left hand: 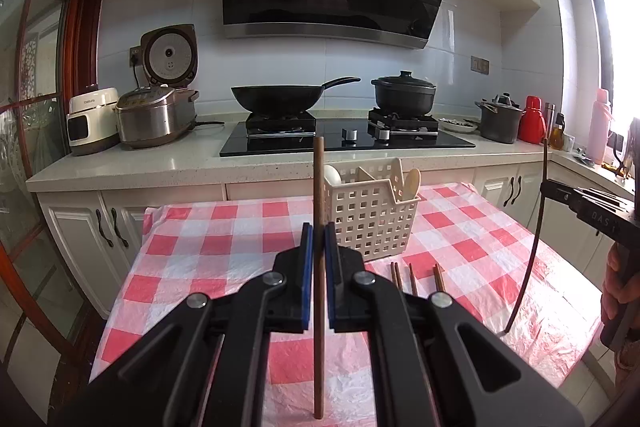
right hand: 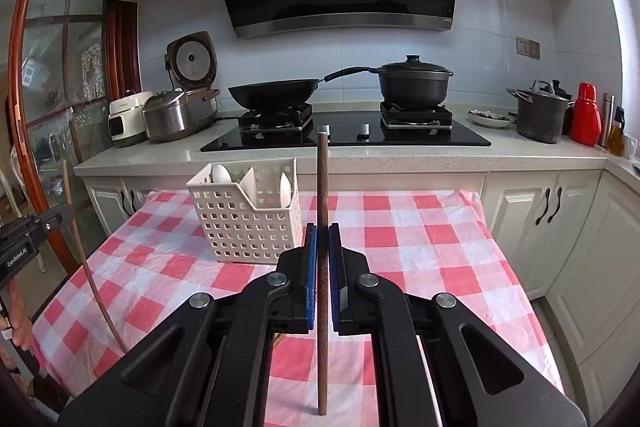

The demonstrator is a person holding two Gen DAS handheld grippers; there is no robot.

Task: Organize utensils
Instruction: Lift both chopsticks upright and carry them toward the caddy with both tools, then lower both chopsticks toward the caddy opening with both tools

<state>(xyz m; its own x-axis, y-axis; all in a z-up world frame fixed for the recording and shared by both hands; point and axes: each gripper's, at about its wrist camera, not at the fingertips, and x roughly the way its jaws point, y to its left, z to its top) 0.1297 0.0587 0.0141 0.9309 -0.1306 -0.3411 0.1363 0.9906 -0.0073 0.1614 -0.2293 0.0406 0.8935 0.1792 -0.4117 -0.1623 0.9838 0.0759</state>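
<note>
left wrist view: the left gripper is clenched on a brown chopstick, which stands upright between the blue pads. its top end reaches in front of the stove and its lower end is near the tablecloth. behind the gripper, a little to the right, a white basket stands on the checked cloth, with an egg-like white thing in the left compartment and pale spoons in the right one. more chopsticks lie on the cloth just in front of the basket, partly hidden by the gripper. at the right edge the right gripper holds another thin stick.

right wrist view: the right gripper is clenched on a dark chopstick, upright between its pads. the basket is to the left and behind it, well apart. at the left edge the left gripper holds its stick, tilted a little. on the counter are a wok, a pot and a rice cooker.
</note>
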